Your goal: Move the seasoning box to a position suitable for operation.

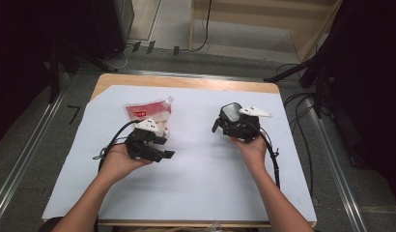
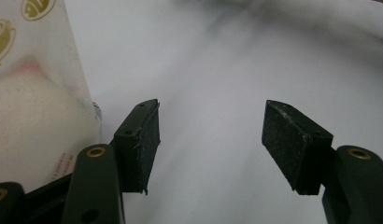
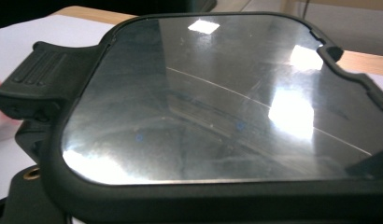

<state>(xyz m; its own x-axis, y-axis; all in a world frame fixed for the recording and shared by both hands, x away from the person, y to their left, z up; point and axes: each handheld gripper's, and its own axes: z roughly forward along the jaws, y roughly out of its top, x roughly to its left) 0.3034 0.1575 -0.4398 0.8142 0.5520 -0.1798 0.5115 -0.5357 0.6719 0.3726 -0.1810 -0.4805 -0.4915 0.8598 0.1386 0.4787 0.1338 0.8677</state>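
A sheet [image 1: 196, 183] covers the surface [image 1: 186, 81], whose far edge stays bare. A pouch [image 1: 150, 110] lies on the sheet at the far left. The left gripper [image 1: 169, 154] sits just in front of the pouch, its fingers [image 2: 143, 144] apart over the bare sheet with the pouch beside them. The right gripper [image 1: 230, 116] is well apart to the right, with a flat screen device [image 3: 199, 102] lying across it.

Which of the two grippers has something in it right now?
The right gripper, carrying a black-rimmed clear lid. The left gripper has open, empty jaws, with the pouch lying beside them.
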